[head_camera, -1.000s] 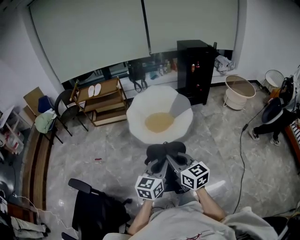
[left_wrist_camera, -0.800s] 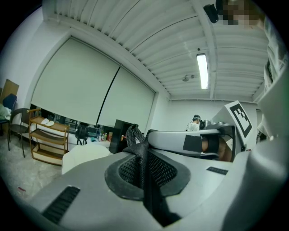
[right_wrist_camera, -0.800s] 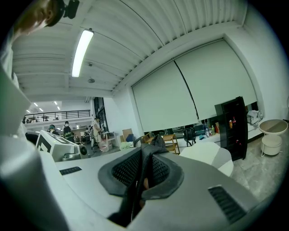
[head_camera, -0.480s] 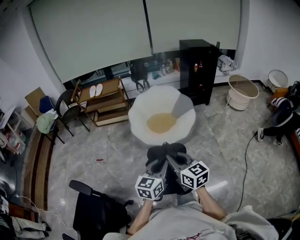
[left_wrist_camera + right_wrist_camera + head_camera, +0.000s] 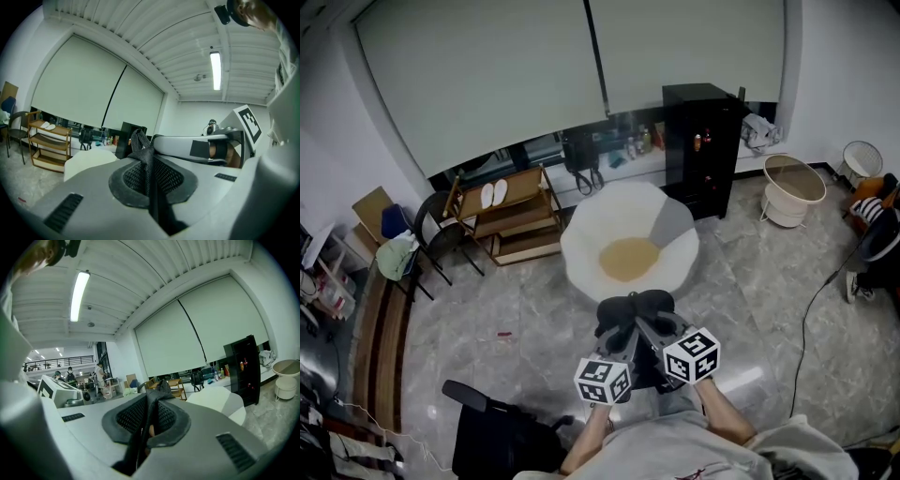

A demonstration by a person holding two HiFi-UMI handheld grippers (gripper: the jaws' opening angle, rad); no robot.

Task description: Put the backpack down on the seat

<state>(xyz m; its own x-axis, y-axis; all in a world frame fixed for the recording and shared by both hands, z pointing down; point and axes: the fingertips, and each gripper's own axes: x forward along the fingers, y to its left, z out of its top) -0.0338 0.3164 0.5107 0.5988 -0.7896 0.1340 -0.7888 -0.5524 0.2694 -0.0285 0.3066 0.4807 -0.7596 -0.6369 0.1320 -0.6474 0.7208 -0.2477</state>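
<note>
Your left gripper (image 5: 617, 345): jaws clamped on strap (image 5: 146, 161) of backpack (image 5: 634, 306). Your right gripper (image 5: 654, 333): clamped on strap too. Backpack hangs between both, off floor, just short of white seat (image 5: 581, 248). Over last second, seat drew nearer and both grips stayed unchanged. Approach nearly done; lowering onto cushion (image 5: 628, 258) likely next.

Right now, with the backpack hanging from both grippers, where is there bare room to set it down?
The white seat ahead of the backpack is bare, tan cushion included. The floor between the seat and the white basket is free too. Crowded: the wooden shelf and folding chair to its left, the black cabinet behind.
</note>
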